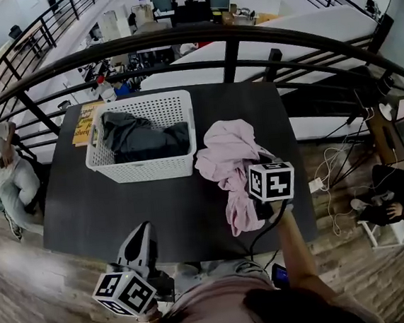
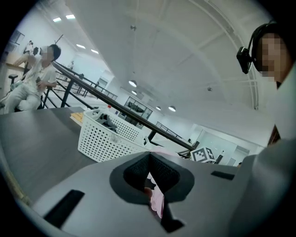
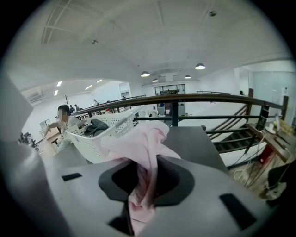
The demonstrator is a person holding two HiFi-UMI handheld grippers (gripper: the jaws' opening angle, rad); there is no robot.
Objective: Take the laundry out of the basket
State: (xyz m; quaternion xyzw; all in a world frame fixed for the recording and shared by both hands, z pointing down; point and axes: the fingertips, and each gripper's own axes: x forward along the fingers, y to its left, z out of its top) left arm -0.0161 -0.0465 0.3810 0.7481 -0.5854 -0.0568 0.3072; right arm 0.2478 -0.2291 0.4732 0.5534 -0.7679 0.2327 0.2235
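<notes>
Right claw [image 3: 144,169] clamps a pink garment [image 1: 226,155] toward the surface's [image 1: 121,207] right edge, apparently to set it down. Dark clothes [image 1: 139,138] fill the laundry basket [image 1: 142,171]. Left claw [image 1: 142,235] is closed and empty.

Mezzanine on my feed.
I saw a dark table [image 1: 79,212] on plank floor [image 1: 25,284] beside a curved black railing [image 1: 176,37], stairs [image 3: 233,141] past its right edge, and round lamps [image 3: 200,66] lit in the white ceiling [image 3: 138,32].

Yellow papers [image 1: 84,123] lie on a dark table [image 1: 157,211] by railings [image 1: 176,35].
</notes>
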